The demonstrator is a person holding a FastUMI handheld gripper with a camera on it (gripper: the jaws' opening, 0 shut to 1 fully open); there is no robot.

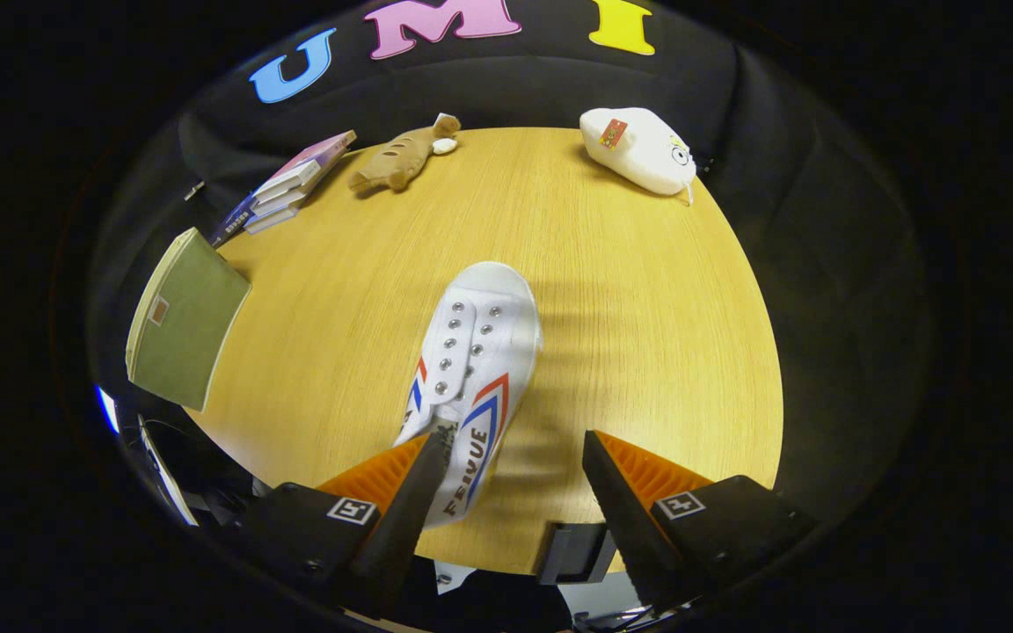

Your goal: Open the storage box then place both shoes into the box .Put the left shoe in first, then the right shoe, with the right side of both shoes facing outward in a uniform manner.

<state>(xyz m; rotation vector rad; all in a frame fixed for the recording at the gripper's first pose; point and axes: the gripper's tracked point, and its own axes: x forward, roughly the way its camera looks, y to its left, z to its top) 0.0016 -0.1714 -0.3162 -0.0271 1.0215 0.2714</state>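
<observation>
Surface: a light wood-grain table (647,290), set against the booth's black cloth wall (506,88). Along its far edge lie a brown plush toy (401,156) and a white plush toy (640,148); toward the far left sits a stack of books (282,189), with a green notebook (183,318) nearer, overhanging the table's left edge. Task item: one white canvas shoe (471,369), laceless, metal eyelets exposed, red and blue chevron stripes on its side, toe pointing away. It lies mid-table, its heel end beside the left finger. Gripper (506,457): fingers spread wide, holding nothing.
</observation>
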